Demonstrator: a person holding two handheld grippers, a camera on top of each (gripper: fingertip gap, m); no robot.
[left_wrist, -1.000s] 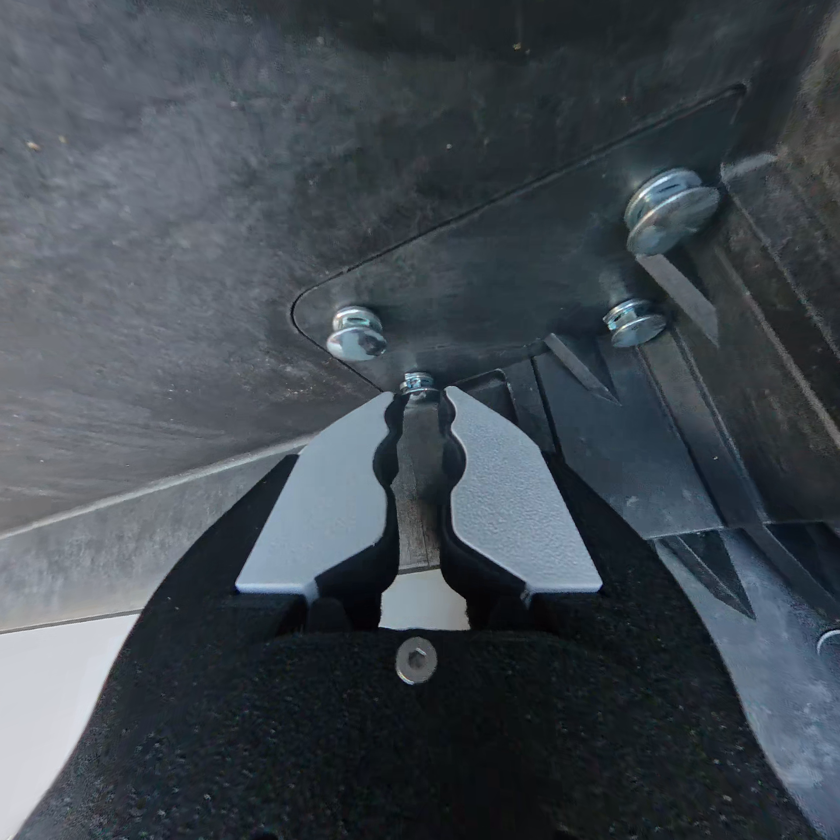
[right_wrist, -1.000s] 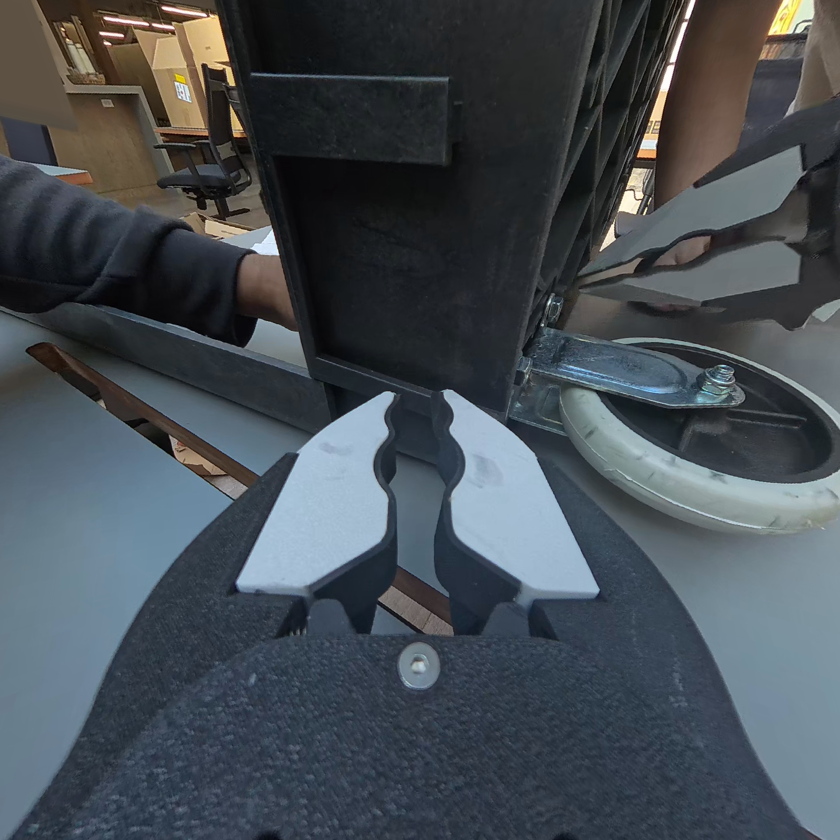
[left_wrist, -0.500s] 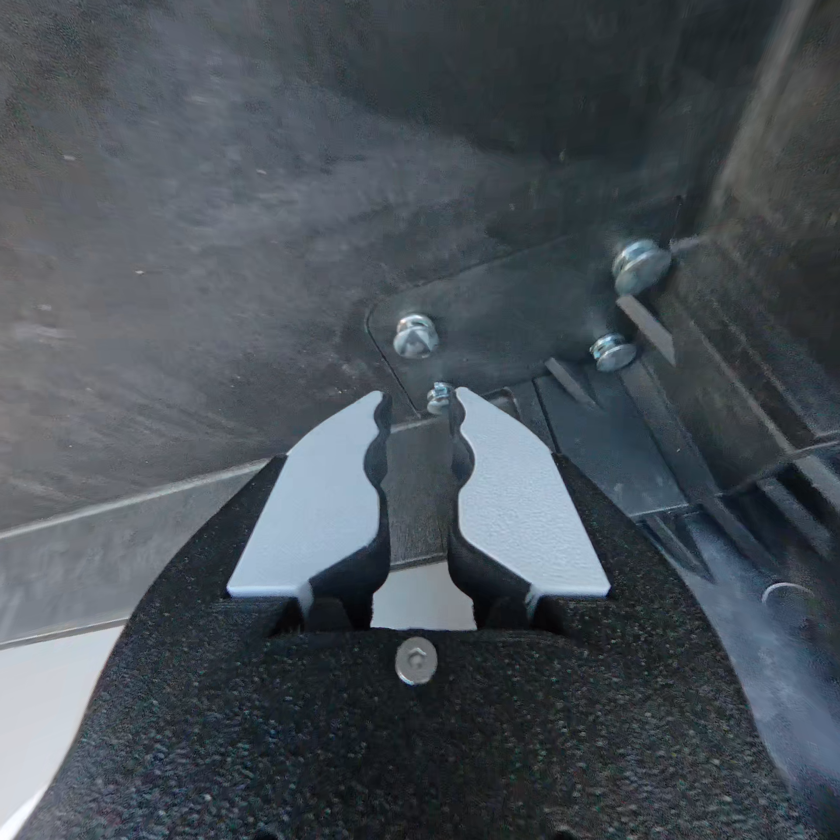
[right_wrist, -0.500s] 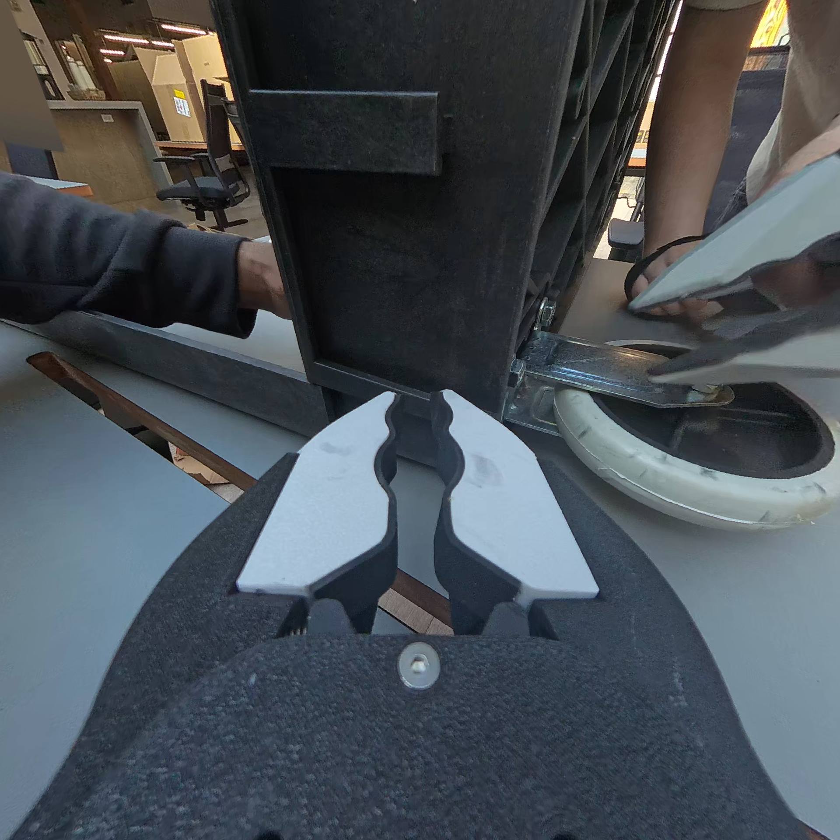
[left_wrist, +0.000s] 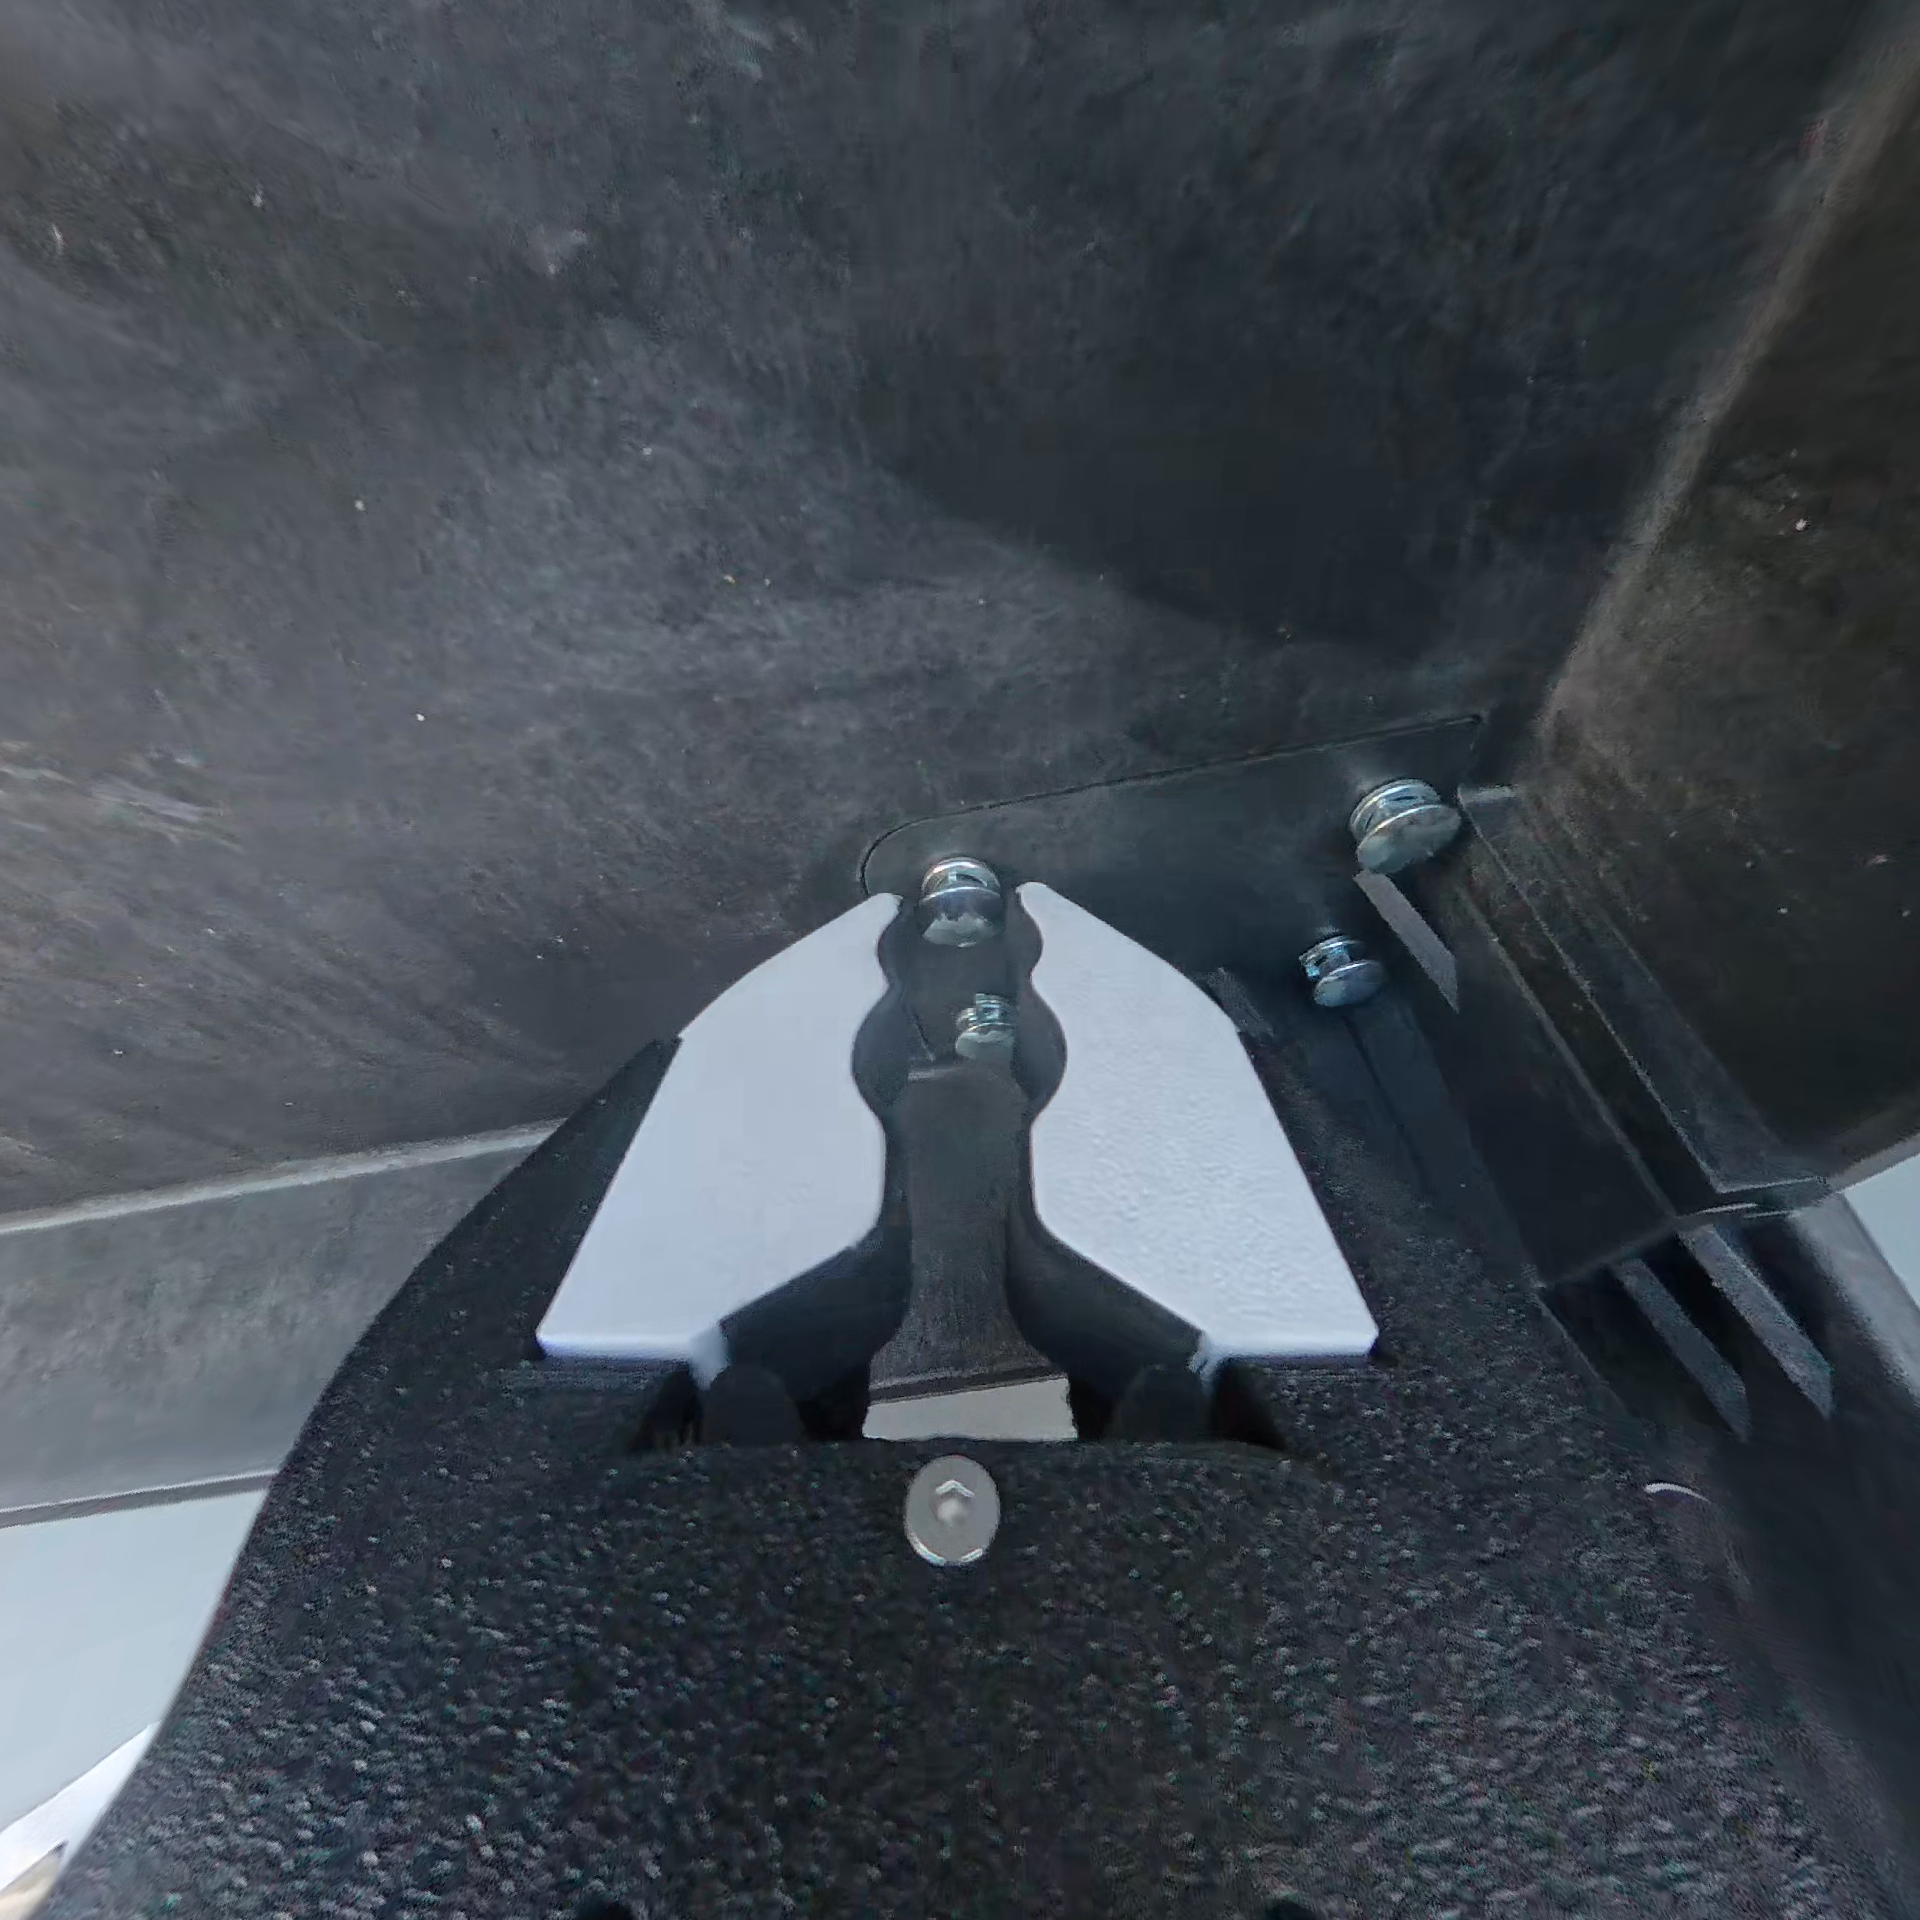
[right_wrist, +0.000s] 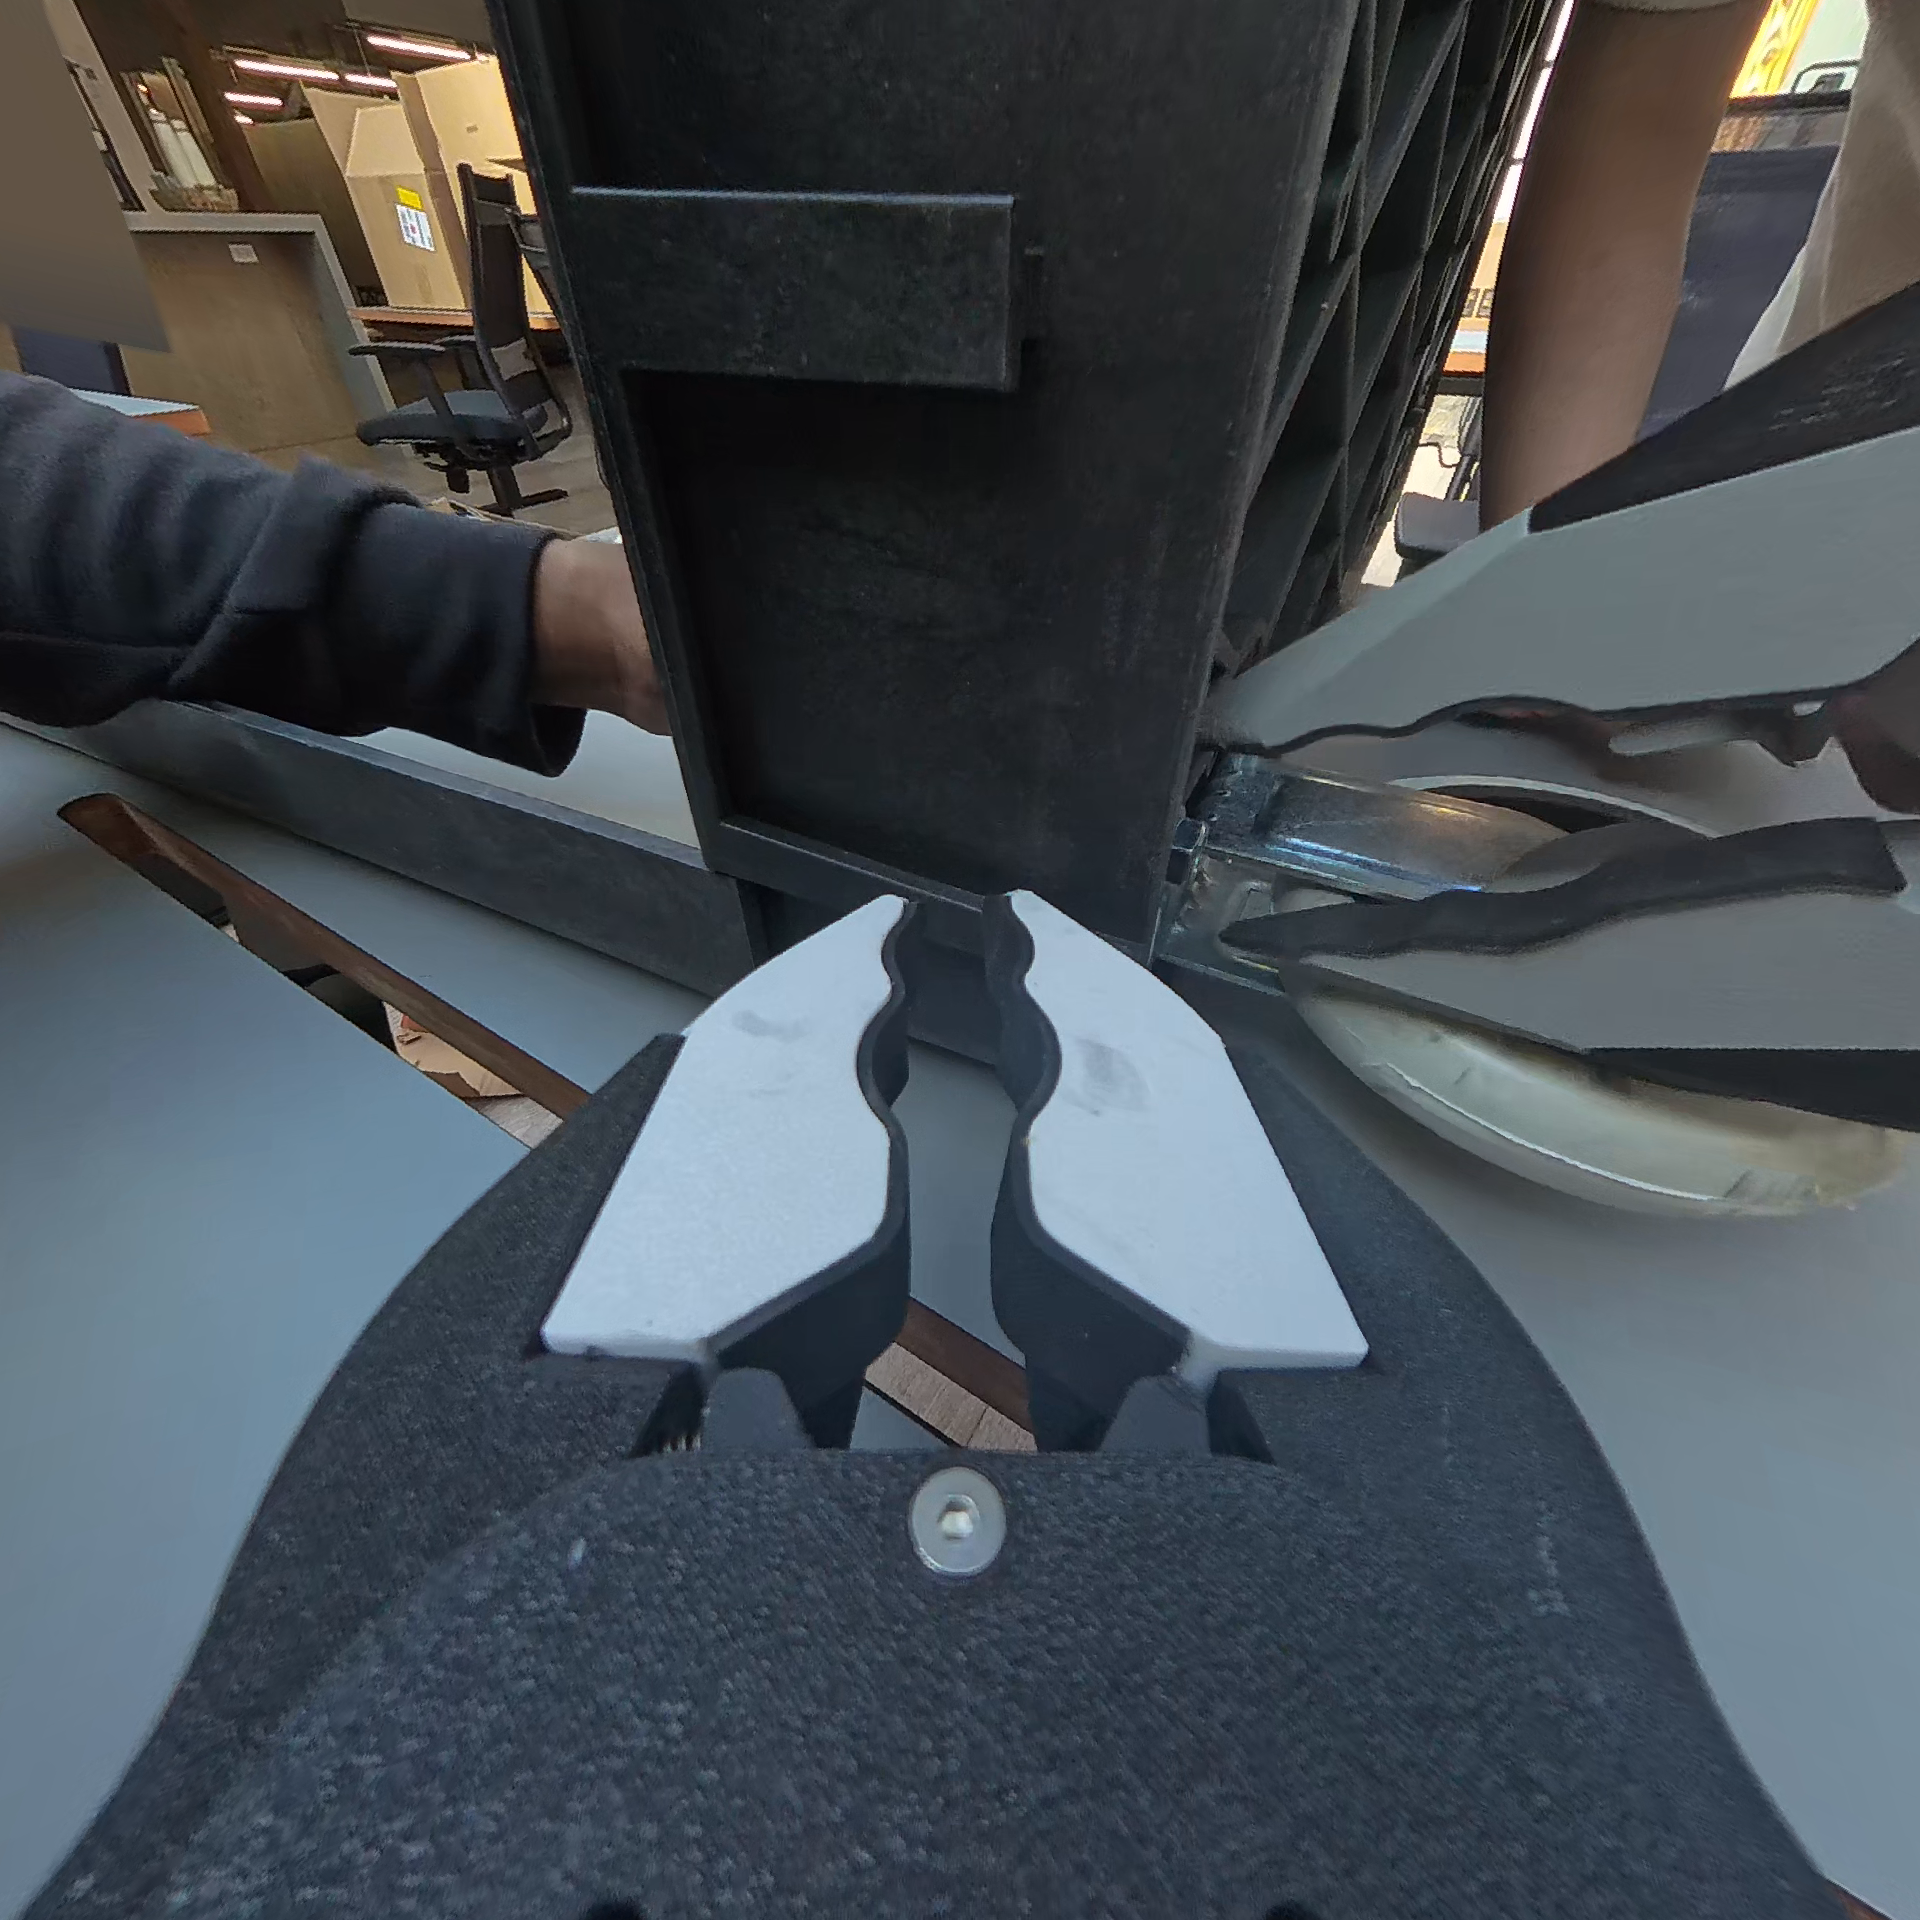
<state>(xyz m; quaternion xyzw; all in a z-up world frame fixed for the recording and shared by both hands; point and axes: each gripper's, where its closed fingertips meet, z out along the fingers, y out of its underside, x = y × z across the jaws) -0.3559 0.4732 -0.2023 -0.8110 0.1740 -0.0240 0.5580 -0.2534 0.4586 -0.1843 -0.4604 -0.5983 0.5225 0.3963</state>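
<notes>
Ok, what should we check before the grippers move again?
1. Bolt sits between the left gripper tips: ok.
2. Pads pressing on that bolt: not ok, slim gaps show on both sides.
3. Other bolts seated in the plate: ok.
4. Right gripper gripping the cart bottom edge: cannot tell.
5. Hand away from both grippers: ok.
6. Wheel lying flat on the table: ok.

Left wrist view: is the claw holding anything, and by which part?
Nothing gripped: the left claw stands open, fingertips straddling a silver bolt on the black plate.
</notes>
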